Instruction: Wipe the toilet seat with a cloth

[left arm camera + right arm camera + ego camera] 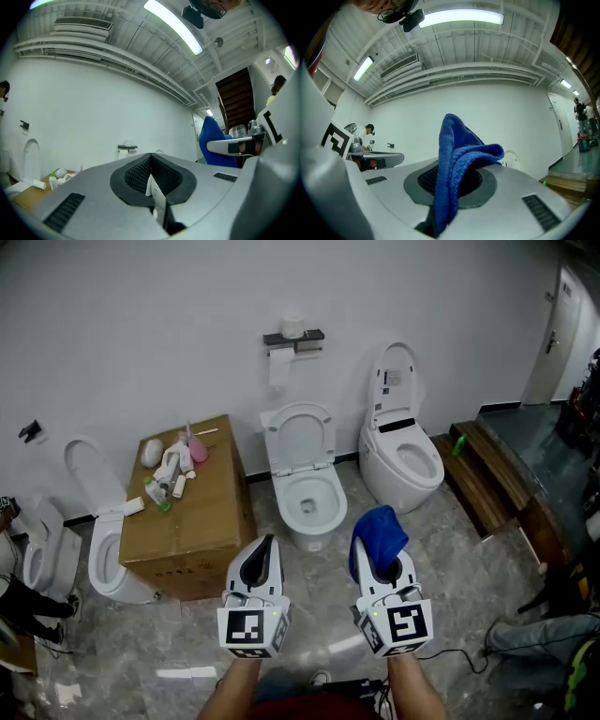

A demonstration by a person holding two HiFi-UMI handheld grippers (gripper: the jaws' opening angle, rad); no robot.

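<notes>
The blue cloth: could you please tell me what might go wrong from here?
The blue knitted cloth is pinched by one fold in the right gripper, so it might slip out during wiping. The bottles on the brown cardboard box beside the white middle toilet could be knocked over.

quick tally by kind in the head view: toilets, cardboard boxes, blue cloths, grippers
toilets: 4, leftmost only partly in view
cardboard box: 1
blue cloth: 1
grippers: 2, left gripper shut and empty, right gripper shut on the blue cloth
total: 8
</notes>
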